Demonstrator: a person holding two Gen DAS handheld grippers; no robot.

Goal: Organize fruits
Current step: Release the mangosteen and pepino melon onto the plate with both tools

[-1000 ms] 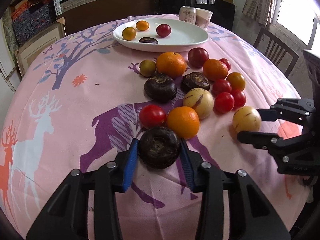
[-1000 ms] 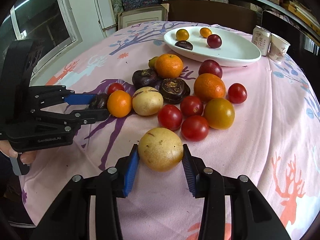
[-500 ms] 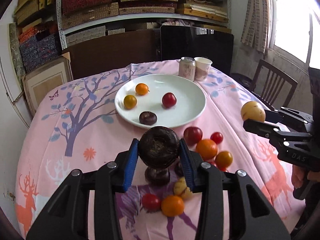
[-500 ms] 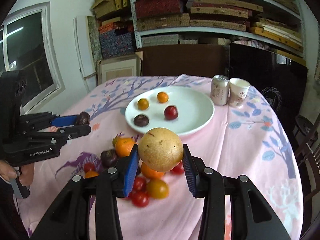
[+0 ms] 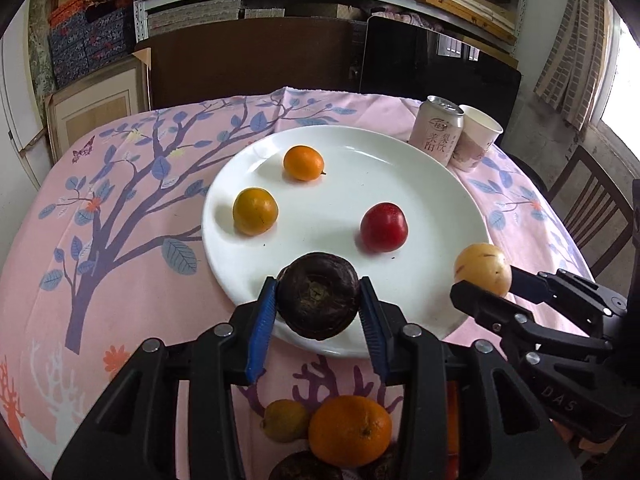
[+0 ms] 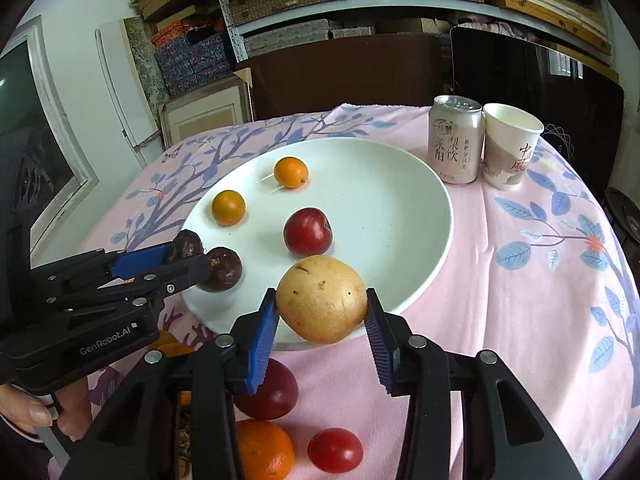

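My left gripper (image 5: 318, 308) is shut on a dark brown fruit (image 5: 318, 300) and holds it over the near rim of the white plate (image 5: 420, 184). My right gripper (image 6: 322, 318) is shut on a yellow fruit (image 6: 322, 304) above the plate's (image 6: 400, 208) front edge. The plate holds two orange fruits (image 5: 303, 162) (image 5: 255, 211), a red fruit (image 5: 384, 227) and a small dark fruit (image 6: 222, 269). Each gripper shows in the other's view: the right one with the yellow fruit (image 5: 483, 268) at the right, the left one (image 6: 188, 254) at the left.
A drink can (image 6: 454, 138) and a paper cup (image 6: 510, 146) stand just behind the plate on the right. Loose fruit lies on the pink cloth below the grippers: an orange (image 5: 350, 430), a yellow-green fruit (image 5: 285, 420), red fruits (image 6: 335, 450). A chair (image 5: 592, 204) stands at the right.
Both grippers have lifted their fruits off the cloth and carried them forward to the plate's near edge. The plate looms larger and the loose fruit has dropped below the fingers.
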